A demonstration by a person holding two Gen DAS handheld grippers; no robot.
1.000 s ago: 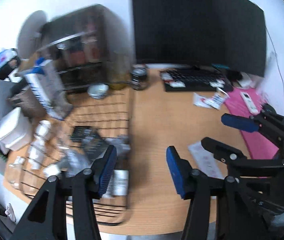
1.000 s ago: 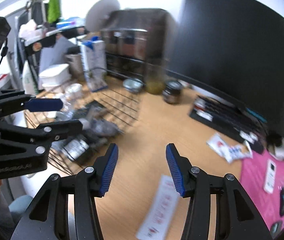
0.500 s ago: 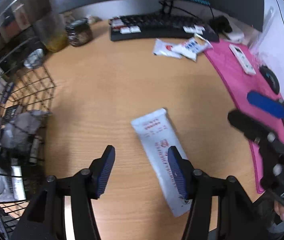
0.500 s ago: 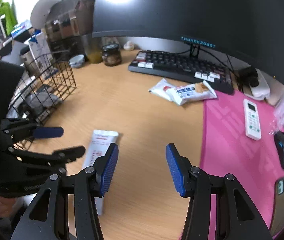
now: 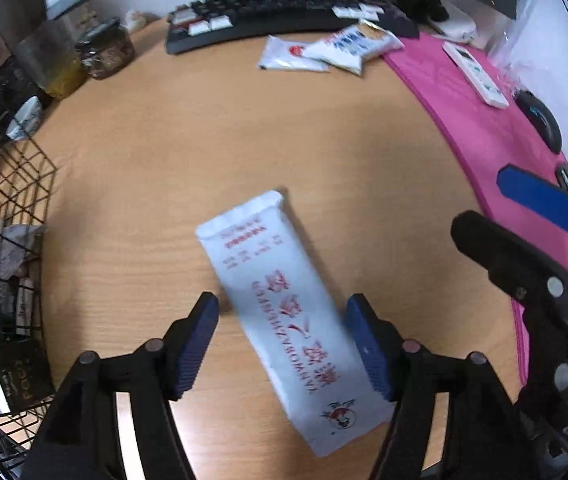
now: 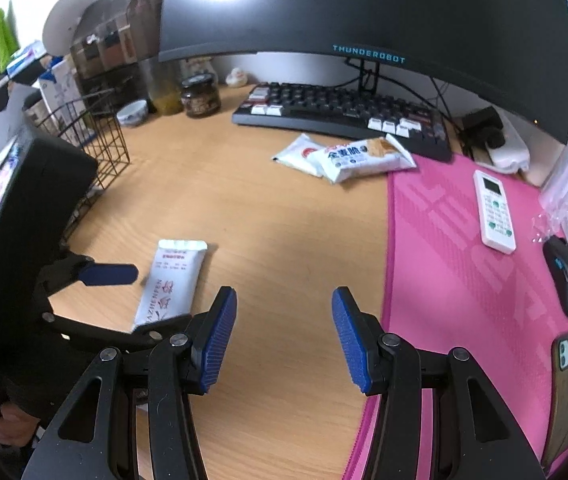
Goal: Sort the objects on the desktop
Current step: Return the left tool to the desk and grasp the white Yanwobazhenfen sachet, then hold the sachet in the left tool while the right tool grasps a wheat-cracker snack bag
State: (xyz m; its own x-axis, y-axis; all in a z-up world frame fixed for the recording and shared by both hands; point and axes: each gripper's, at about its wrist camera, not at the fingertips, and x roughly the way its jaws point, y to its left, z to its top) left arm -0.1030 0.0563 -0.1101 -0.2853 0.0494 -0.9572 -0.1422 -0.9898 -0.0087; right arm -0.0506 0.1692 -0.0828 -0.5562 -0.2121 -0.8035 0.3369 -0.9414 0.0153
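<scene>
A long white packet with red print [image 5: 284,300] lies flat on the wooden desk [image 5: 204,140]; it also shows in the right wrist view [image 6: 172,280]. My left gripper [image 5: 284,320] points steeply down with a blue pad on each side of the packet. Its jaws are opening and neither pad presses on the packet. My right gripper [image 6: 284,332] is open and holds nothing, low over bare wood by the edge of the pink mat [image 6: 463,260]. Two more snack packets [image 6: 359,158] lie in front of the keyboard [image 6: 343,108].
A black wire basket [image 5: 12,200] with several packets in it stands at the left. A jar [image 6: 200,94] and a small bowl [image 6: 132,112] sit behind it. A remote [image 6: 493,210], a mouse [image 6: 565,276] and a phone [image 6: 565,392] lie on the mat. A monitor [image 6: 363,8] spans the back.
Both cameras swung from the basket side to the desk and sank. The left gripper came down over the white packet and its jaws widened around it. The right jaws kept their gap.
</scene>
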